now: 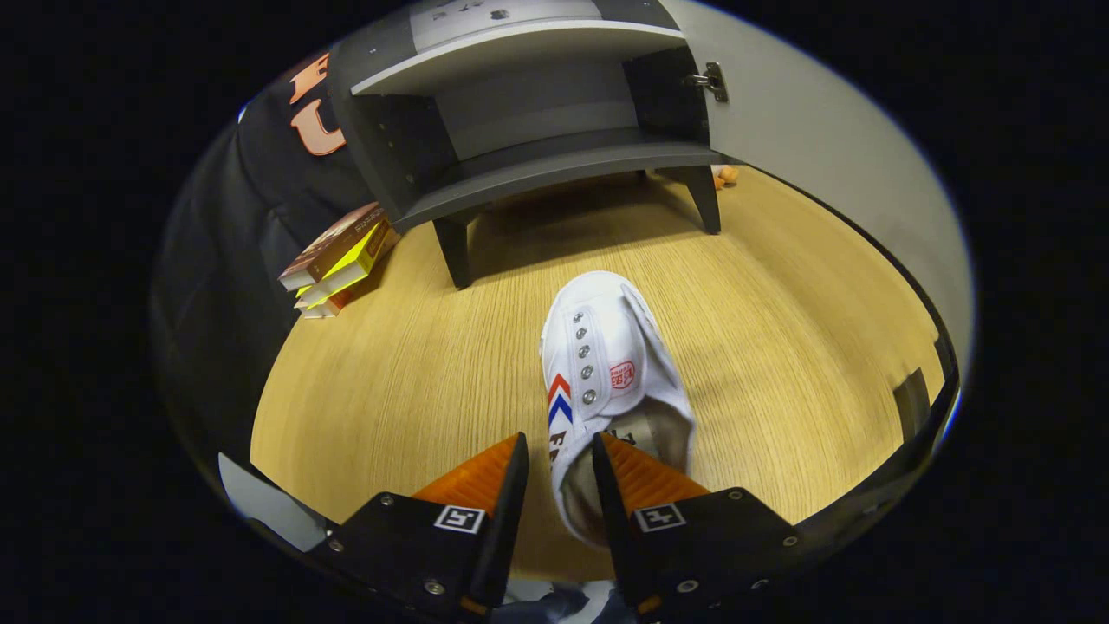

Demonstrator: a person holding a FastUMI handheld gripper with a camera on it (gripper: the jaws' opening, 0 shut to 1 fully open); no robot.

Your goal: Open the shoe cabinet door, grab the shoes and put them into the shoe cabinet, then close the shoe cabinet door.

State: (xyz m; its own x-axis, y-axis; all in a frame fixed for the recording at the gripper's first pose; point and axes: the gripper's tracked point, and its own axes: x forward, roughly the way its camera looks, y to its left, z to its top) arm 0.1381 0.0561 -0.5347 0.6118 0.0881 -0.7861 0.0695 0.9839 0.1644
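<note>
On wood floor (416,381): fingers (559,451) prob. gripping shoe (606,347)

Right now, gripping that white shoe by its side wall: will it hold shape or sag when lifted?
The white shoe looks like soft canvas, so the wall between the gripper fingers will probably fold. The toe points toward the shoe cabinet and likely droops. It seems light for its size, and the fabric shouldn't slip much.

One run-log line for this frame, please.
gripper: shut on white canvas shoe side wall | grey shoe cabinet: door open, shelves bare | shoe: not yet stowed
</note>
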